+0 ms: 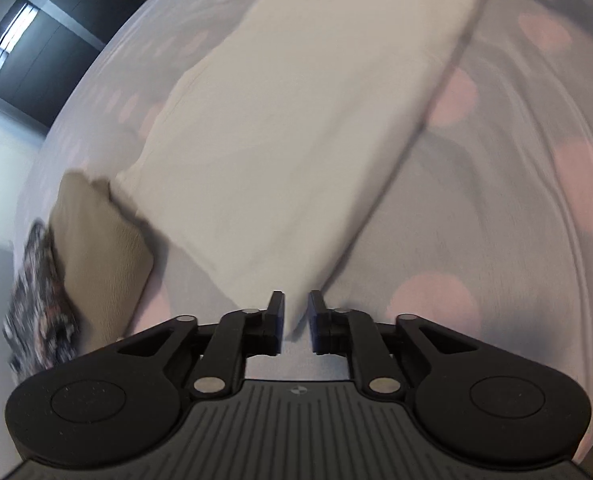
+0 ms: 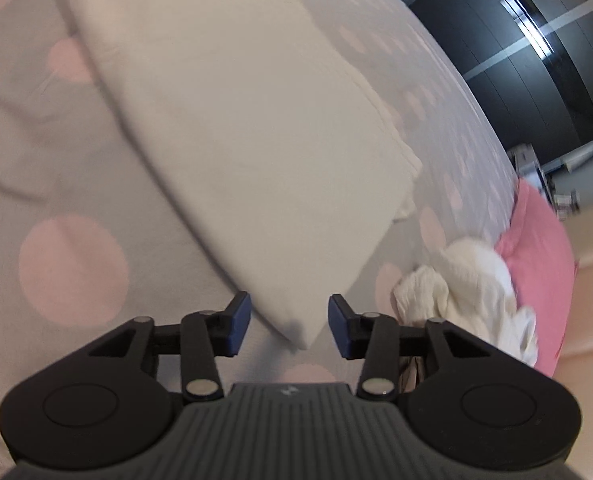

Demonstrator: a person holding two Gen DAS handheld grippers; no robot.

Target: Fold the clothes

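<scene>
A cream garment [image 1: 296, 140] lies folded into a long flat strip on a grey bed sheet with pink dots [image 1: 496, 200]. Its near corner tapers in between the fingers of my left gripper [image 1: 296, 304], whose jaws stand slightly apart without pinching the cloth. In the right wrist view the other near corner of the same cream garment [image 2: 236, 140] lies on the sheet [image 2: 56, 160] between the blue pads of my right gripper [image 2: 290, 316]. That gripper is open wide, and neither pad touches the corner.
A tan folded garment [image 1: 100, 248] and a dark patterned one [image 1: 40, 312] lie at the bed's left side. A crumpled white garment [image 2: 468, 292] and a pink one [image 2: 536, 272] lie at the right. Dark wardrobe doors [image 2: 516, 40] stand beyond the bed.
</scene>
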